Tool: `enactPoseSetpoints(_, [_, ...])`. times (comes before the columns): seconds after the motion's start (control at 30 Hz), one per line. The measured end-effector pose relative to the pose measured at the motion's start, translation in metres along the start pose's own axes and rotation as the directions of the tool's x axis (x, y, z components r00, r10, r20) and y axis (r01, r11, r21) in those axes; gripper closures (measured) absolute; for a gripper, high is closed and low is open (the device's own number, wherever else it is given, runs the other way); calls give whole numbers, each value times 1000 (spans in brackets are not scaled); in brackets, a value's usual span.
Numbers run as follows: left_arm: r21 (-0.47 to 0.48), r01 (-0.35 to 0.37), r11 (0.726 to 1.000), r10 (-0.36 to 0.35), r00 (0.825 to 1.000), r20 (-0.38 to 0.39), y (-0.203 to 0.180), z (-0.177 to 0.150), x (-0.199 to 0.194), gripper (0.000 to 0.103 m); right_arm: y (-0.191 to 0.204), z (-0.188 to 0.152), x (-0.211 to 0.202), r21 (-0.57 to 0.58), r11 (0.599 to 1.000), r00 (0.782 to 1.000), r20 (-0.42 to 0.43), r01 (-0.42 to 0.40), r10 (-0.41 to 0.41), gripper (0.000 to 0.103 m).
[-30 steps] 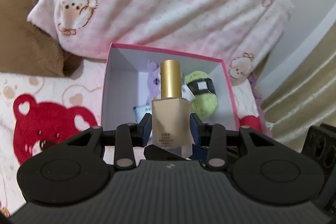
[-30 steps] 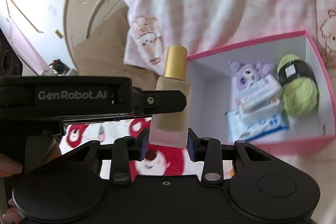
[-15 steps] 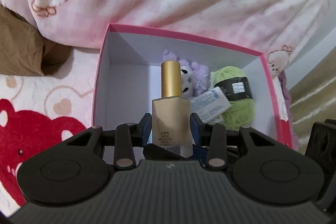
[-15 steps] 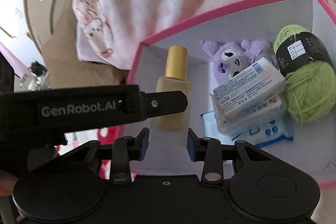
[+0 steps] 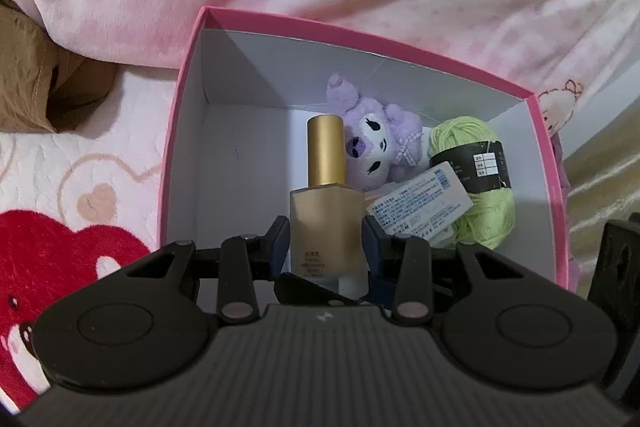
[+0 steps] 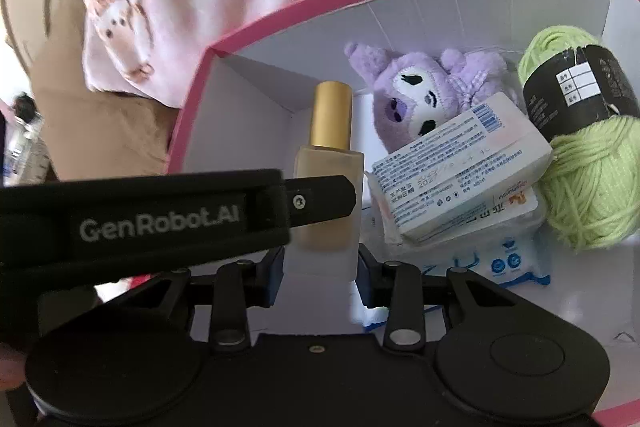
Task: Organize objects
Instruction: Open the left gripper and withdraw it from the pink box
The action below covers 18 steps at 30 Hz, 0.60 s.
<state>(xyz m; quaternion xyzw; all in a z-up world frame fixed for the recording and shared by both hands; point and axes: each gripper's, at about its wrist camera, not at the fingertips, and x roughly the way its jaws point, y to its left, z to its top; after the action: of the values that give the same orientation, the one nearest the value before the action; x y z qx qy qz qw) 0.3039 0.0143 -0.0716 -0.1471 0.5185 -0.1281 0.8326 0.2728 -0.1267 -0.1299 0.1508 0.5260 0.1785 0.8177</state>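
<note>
The left hand-held gripper (image 5: 326, 247) is gripping the foundation bottle (image 5: 326, 211) by its lower body, long axis upright and gold cap up, over the bare left part of the pink box (image 5: 180, 131). The right hand-held gripper (image 6: 320, 277) is flanking the bottle's base; I cannot tell whether it is pinching it. Just right are crowding the purple plush (image 5: 376, 143), a white carton (image 5: 420, 211) and green yarn (image 5: 476, 179), so lowering is calling for a straight descent.

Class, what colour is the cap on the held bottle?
Matte gold cap on the bottle; clearest in the left wrist view.
</note>
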Motion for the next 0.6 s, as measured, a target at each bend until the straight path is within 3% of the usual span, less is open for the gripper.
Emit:
enactPoseSetpoints(0.1, [-15,15,1000,-14,1000,21,-2,1,-1,69,2,3,8,7,999,998,-21,53,-53,61])
enactPoseSetpoints(0.23, [-17,32,999,-31,999,44,-5,4,-9,69,5,1,5,2,999,999,-11,40,-40,58])
enactPoseSetpoints(0.37, [9,-8,1000,7,997,77,-5,4,-23,69,4,1,-13,-1,1000,1000,23,7,-7,50])
enactPoseSetpoints(0.47, [50,-41,998,39,998,53,-7,-4,-38,65,11,-2,-34,-76,997,1000,-5,11,-11,50])
enactPoseSetpoints(0.6, [116,-78,990,69,994,87,-12,-21,-77,60,15,-14,-78,-188,982,1000,-18,2,-5,50])
